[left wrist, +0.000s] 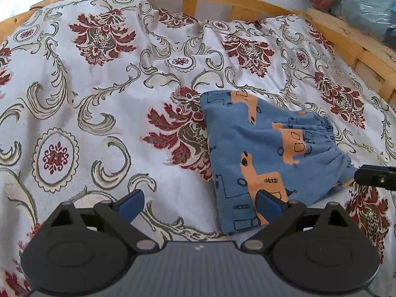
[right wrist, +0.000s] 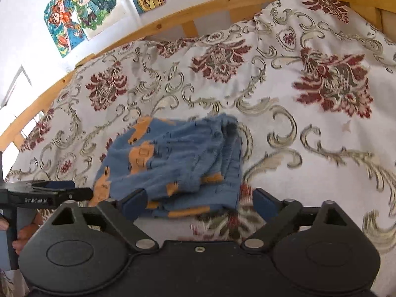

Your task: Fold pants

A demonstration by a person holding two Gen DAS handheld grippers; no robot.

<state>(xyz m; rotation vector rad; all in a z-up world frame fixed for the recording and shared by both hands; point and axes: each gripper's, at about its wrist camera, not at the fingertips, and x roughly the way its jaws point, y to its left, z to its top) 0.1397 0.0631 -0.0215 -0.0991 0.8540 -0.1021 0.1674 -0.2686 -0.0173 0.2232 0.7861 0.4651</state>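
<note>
Pants (left wrist: 269, 153), blue cotton with orange animal print, folded into a compact stack: lying on the white bedspread with red and grey floral pattern (left wrist: 99, 113), ahead and right of the left tool (left wrist: 200, 205), just ahead of the right tool (right wrist: 198, 203). Both tools: jaws spread wide, gripping nothing. Wooden bed frame (left wrist: 188, 2) beyond.
</note>
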